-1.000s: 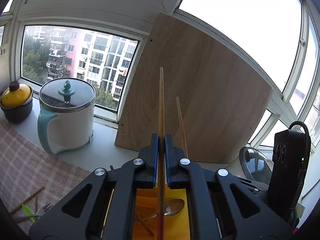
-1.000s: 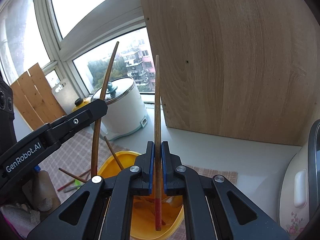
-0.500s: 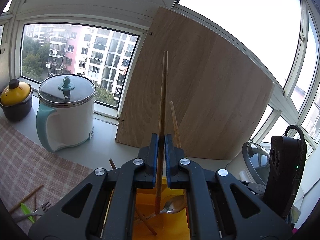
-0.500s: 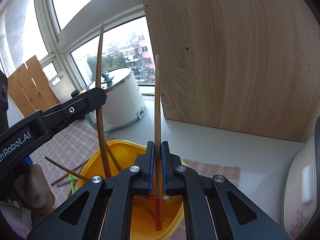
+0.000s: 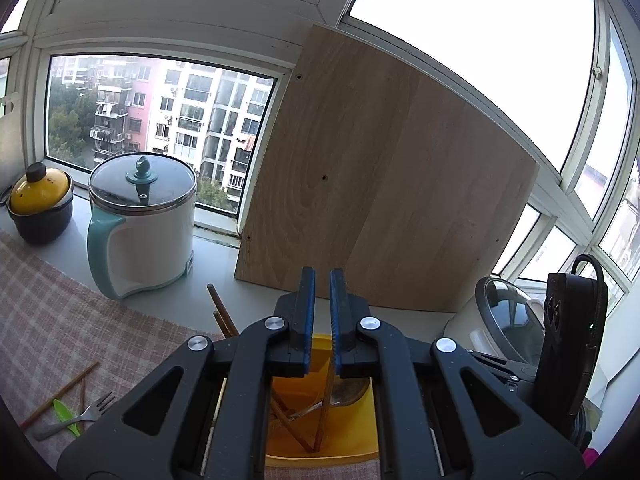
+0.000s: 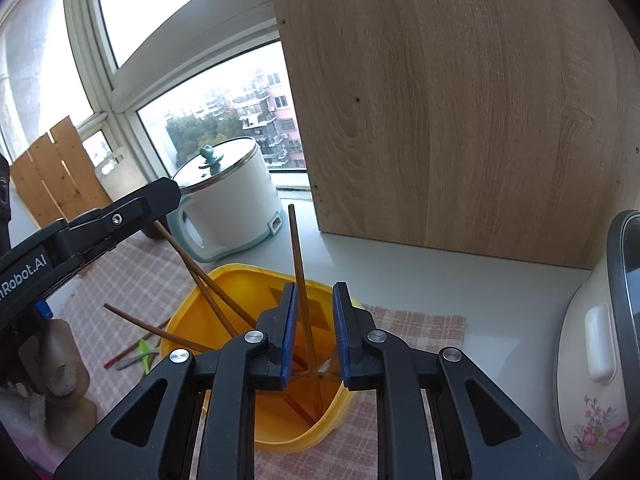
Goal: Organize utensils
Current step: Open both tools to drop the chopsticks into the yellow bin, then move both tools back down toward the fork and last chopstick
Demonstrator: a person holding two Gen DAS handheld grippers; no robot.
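Jaws of the right hand-held gripper (image 6: 315,292) stand apart and have just been opening. One brown chopstick (image 6: 298,264) rises through the gap, close by the left pad and clear of the right one; neither pad is seen pressing it. Its lower end stands in the yellow tub (image 6: 192,308) and its top leans away toward the window.

Left hand-held gripper (image 5: 322,280): jaws all but together, only a narrow slit, nothing between the pads. In the right wrist view it reaches in from the left above the tub's far rim.

Tub: directly below both grippers, sitting on the plaid cloth (image 5: 60,320). Several more chopsticks (image 6: 208,284) lean in it, tops resting out over the left and far rim. Something greyish lies at the bottom; cannot tell what.

Cloth, left of the tub: fork (image 5: 76,420), green utensil (image 5: 66,416) and loose chopsticks (image 5: 60,392) lying together, outside the tub.

Bench (image 6: 440,280), beyond the cloth: white pot with teal handle and glass lid (image 5: 152,240) by the window; dark pot with yellow lid (image 5: 38,200) further left. Large wood board (image 5: 380,200) stands on edge against the window frame, behind the tub. White cooker with flower print (image 6: 592,380) at the right, well apart from the tub.
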